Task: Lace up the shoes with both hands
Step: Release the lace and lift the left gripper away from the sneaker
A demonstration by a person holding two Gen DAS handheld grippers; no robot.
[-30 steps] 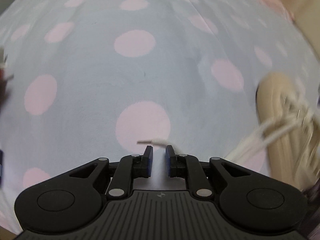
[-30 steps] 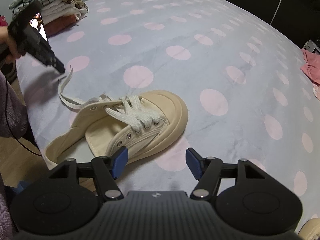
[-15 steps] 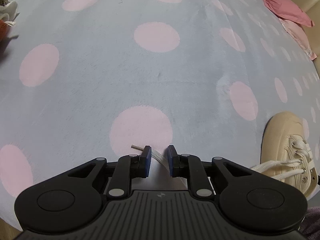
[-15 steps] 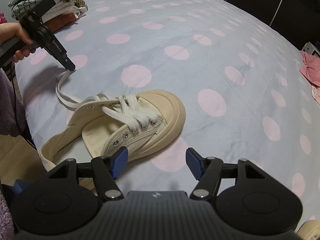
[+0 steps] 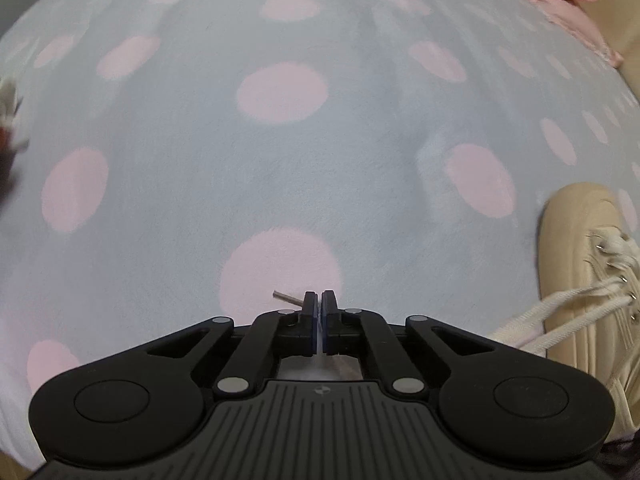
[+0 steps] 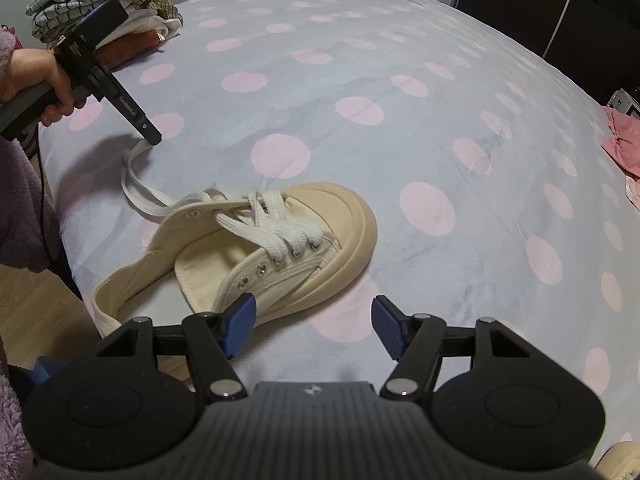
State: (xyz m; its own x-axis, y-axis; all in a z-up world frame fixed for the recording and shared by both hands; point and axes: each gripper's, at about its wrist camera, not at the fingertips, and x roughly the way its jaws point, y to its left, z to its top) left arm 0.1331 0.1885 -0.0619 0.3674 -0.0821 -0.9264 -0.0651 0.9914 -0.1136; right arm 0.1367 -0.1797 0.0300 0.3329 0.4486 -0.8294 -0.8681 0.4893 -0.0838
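Note:
A cream canvas shoe [image 6: 256, 248] with a white lace lies on its side on the dotted bedspread, toe to the right. Its loose lace end [image 6: 134, 172] runs left up to my left gripper [image 6: 154, 139], held by a hand. In the left wrist view the left gripper [image 5: 319, 300] is shut on the lace, whose stiff tip [image 5: 286, 297] sticks out to the left of the pads; the shoe [image 5: 588, 264] lies at the right edge. My right gripper [image 6: 312, 322] stands open just in front of the shoe with nothing between its fingers.
The bedspread [image 6: 400, 140] is pale blue with pink dots. A pile of folded clothes [image 6: 104, 12] sits at its far left corner. Pink fabric [image 6: 620, 148] lies at the right edge. The bed's edge and wooden floor [image 6: 36, 312] are at the left.
The left gripper's jaws have shut on the lace near its tip, and the gripper has shifted a little over the bedspread. The right gripper has stayed in place.

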